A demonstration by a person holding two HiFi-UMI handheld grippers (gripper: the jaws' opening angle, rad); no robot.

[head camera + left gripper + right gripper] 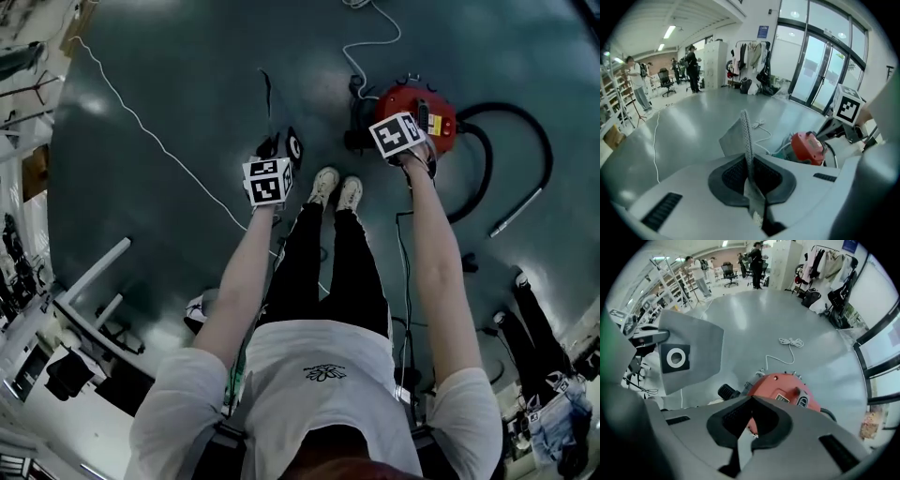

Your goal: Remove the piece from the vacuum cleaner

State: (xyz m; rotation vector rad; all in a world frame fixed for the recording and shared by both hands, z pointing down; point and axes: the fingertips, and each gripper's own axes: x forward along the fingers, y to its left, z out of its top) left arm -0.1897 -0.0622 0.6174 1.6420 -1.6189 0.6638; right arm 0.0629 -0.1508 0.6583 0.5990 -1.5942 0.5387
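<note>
The left gripper (750, 168) has its fingers clenched on the thin edge of the grey dust bag (696, 345); the bag is held up in the air, to the left of the red vacuum cleaner (783, 389) and not touching it; a black card with a white ring (675, 358) sits on the bag's flat side. The right gripper (751, 401) has its fingers pressed together with nothing between them; it is over the vacuum cleaner. The vacuum cleaner stands on the floor (169, 94) near the person's shoes (336, 187); a black hose (507, 105) curls beside it; a white cable (791, 341) lies further off.
</note>
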